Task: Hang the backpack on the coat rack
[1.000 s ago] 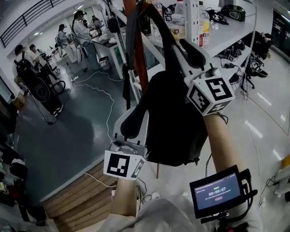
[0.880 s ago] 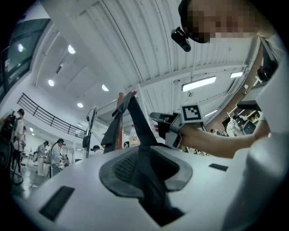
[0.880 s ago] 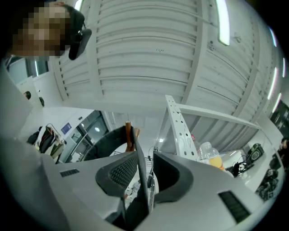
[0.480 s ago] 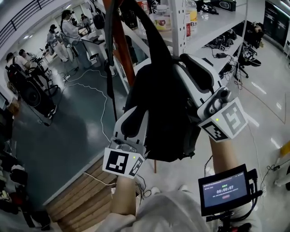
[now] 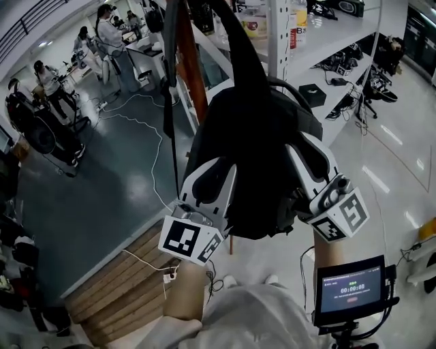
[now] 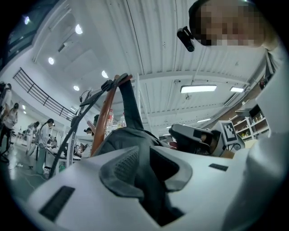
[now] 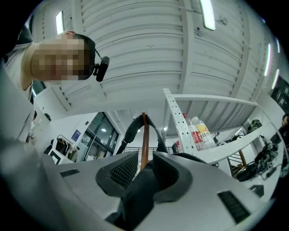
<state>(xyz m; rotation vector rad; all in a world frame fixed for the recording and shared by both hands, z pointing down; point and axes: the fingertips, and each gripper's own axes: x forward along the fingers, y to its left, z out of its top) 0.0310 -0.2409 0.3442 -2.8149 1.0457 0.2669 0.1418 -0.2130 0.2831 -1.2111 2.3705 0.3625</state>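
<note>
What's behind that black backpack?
The coat rack's brown pole rises behind the backpack, with a white shelf of bottles beyond. The backpack covers the pole's middle stretch.

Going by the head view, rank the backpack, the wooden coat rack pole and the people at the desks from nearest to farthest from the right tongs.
1. backpack: centre, clamped in the right tongs.
2. coat rack pole: upper centre, just beyond the bag.
3. people at the desks: upper left, far across the room.
</note>
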